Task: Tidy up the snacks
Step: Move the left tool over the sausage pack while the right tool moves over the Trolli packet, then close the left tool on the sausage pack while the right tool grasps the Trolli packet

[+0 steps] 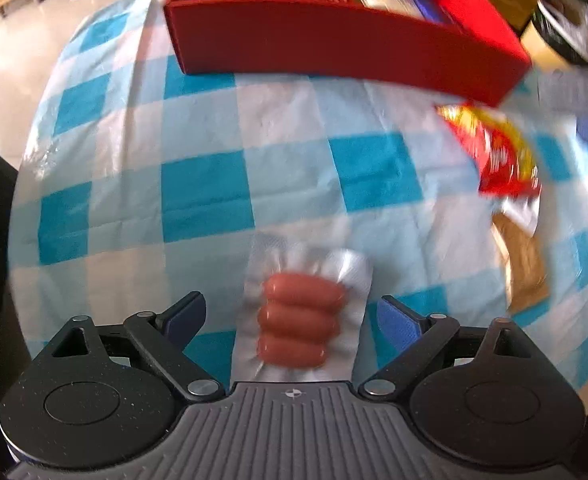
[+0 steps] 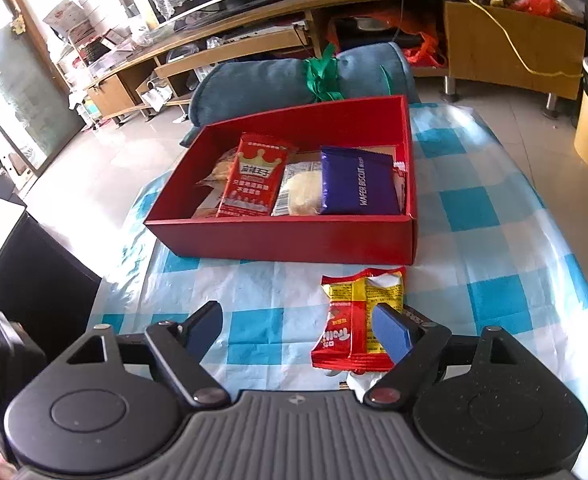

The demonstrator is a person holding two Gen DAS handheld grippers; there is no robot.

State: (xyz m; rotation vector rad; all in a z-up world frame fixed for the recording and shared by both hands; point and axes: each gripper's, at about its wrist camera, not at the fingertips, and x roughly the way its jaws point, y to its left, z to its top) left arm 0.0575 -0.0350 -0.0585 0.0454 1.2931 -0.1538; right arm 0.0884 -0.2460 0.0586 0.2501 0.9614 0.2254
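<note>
Vacuum-sealed sausage pack (image 1: 300,312) lies crinkled on glossy checked tablecloth (image 1: 197,196).

The cloth (image 1: 197,192) is thin, crinkled plastic with a slight sheen. The box (image 2: 285,236) looks like matt card. The sausage pack (image 1: 306,312) is glossy clear film; the red packet (image 2: 354,328) is shiny foil.

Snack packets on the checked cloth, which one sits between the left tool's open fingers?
The clear sausage pack, showing three reddish sausages, lies between the left tool. The red-and-yellow packet lies further right, nearer the red box.
</note>
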